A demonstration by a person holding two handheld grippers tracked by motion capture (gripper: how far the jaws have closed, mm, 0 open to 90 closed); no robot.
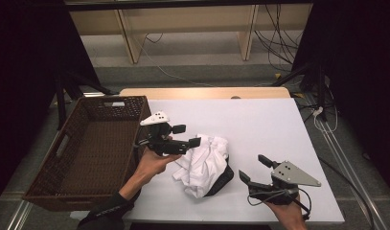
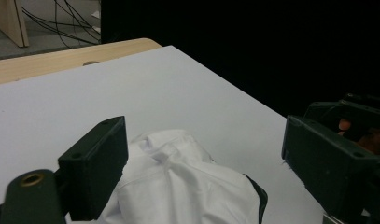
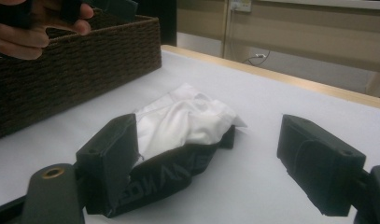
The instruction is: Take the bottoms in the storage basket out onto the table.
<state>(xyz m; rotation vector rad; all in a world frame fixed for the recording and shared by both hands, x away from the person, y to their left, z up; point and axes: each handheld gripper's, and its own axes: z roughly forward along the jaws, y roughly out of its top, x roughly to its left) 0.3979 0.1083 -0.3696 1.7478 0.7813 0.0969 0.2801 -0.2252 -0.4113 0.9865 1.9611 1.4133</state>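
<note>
From above, a white table [image 1: 259,120] holds a crumpled white garment [image 1: 202,165] with a black waistband, lying near the middle. A dark woven basket [image 1: 87,143] sits at the table's left edge. The left gripper [image 1: 188,135], jaws spread and holding nothing, hovers just left of the garment. The right gripper [image 1: 254,168], also spread and empty, sits to the garment's right.

In the left gripper view, the garment [image 2: 183,186] lies between and beyond the parted jaws.

In the right gripper view, the garment [image 3: 183,121] lies beyond the parted jaws, with the basket [image 3: 75,65] behind it.
</note>
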